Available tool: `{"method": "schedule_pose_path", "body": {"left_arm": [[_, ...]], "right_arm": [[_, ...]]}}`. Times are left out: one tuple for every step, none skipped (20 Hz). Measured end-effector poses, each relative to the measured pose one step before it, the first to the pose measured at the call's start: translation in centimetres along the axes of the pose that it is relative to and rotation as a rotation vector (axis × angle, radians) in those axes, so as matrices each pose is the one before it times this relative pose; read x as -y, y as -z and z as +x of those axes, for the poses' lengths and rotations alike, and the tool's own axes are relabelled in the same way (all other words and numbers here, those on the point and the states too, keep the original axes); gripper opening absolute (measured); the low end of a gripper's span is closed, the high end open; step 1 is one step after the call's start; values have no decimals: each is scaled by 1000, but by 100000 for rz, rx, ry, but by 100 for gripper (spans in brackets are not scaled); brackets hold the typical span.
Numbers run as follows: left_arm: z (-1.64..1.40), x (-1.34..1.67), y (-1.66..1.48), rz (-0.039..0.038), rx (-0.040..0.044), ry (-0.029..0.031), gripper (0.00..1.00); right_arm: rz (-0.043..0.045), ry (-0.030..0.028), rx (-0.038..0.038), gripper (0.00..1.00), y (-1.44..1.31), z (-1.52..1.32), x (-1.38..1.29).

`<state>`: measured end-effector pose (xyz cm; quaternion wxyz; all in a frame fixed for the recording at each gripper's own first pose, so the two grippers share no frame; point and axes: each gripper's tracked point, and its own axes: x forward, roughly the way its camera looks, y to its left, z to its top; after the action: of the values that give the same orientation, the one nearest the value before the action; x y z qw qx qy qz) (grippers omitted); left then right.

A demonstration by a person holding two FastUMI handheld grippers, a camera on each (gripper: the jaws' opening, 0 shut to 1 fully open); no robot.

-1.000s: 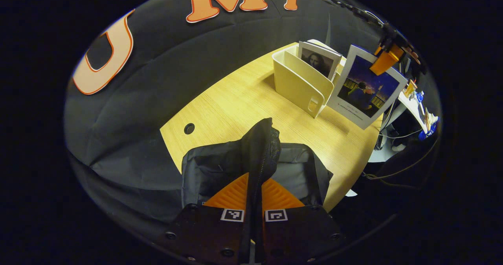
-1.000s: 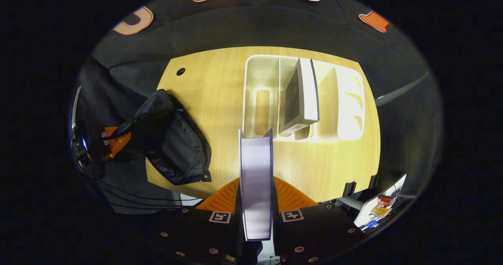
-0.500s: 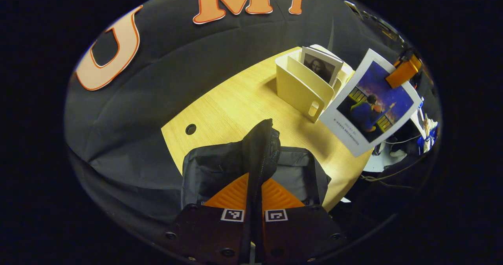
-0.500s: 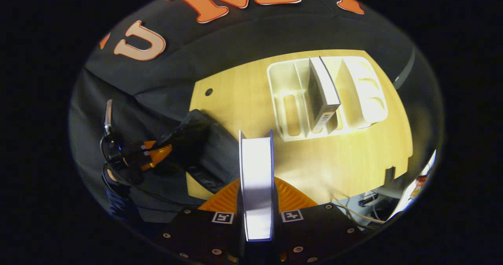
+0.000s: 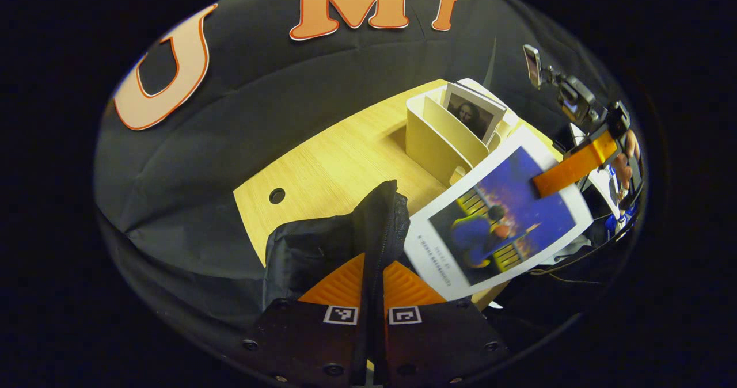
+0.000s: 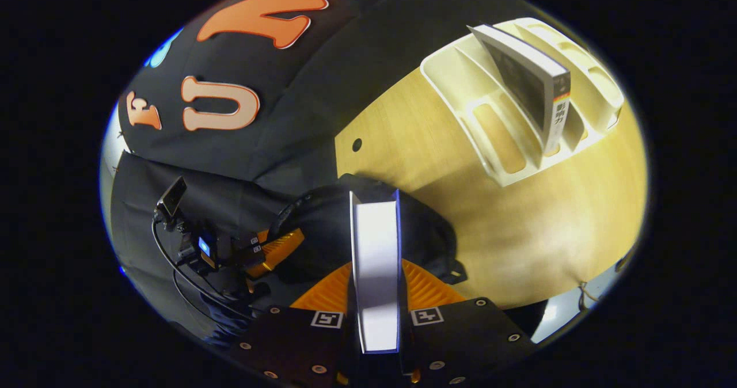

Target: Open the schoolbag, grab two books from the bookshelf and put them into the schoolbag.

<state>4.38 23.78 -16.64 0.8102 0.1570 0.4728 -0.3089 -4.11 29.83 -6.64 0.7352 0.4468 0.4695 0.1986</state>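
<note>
Black fabric schoolbag [image 5: 311,250] on wooden surface [image 5: 334,163], its raised zipper edge pinched by left gripper [image 5: 372,296]. Right gripper [image 6: 377,296] clamps blue-covered book [image 6: 375,261] just above schoolbag. Cream bookshelf [image 5: 437,140] beyond schoolbag holds second book [image 5: 475,111].

Bare table [image 5: 334,163] between schoolbag [image 5: 311,250] and bookshelf [image 5: 437,140]; held book [image 5: 495,221] overhangs bag.

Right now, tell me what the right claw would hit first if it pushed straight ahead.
Likely the schoolbag: the book held in the right claw points at it, its leading edge over the bag, though depth is unclear.
</note>
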Motion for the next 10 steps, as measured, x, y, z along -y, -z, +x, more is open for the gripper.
{"method": "schedule_pose_path", "body": {"left_arm": [[66, 551, -196, -526, 217, 147, 6], [162, 574, -260, 146, 288, 230, 5], [124, 209, -86, -79, 142, -601, 5], [110, 479, -371, -490, 428, 557, 5], [136, 475, -214, -543, 91, 576, 5], [6, 428, -202, -453, 370, 598, 5], [184, 248, -150, -312, 1, 181, 5], [93, 260, -290, -65, -41, 276, 5], [211, 277, -107, 149, -199, -136, 5], [18, 226, -34, 57, -12, -131, 5]], "right_arm": [[2355, -1985, 249, 28, -12, 1142, -5], [215, -385, -695, 28, 500, 1055, 310], [-888, 34, -338, 28, 270, 1254, 352], [-934, 18, -322, 28, 81, 1235, 297], [319, -659, 335, 28, 137, 1005, -201], [333, -1279, 611, 28, -273, 1054, 149], [-208, -1174, 905, 28, -165, 919, 238], [706, -1332, 1118, 28, -123, 826, 239], [1329, -1378, 931, 28, -39, 891, 140], [1950, -1334, 1223, 28, -84, 993, 271]]}}
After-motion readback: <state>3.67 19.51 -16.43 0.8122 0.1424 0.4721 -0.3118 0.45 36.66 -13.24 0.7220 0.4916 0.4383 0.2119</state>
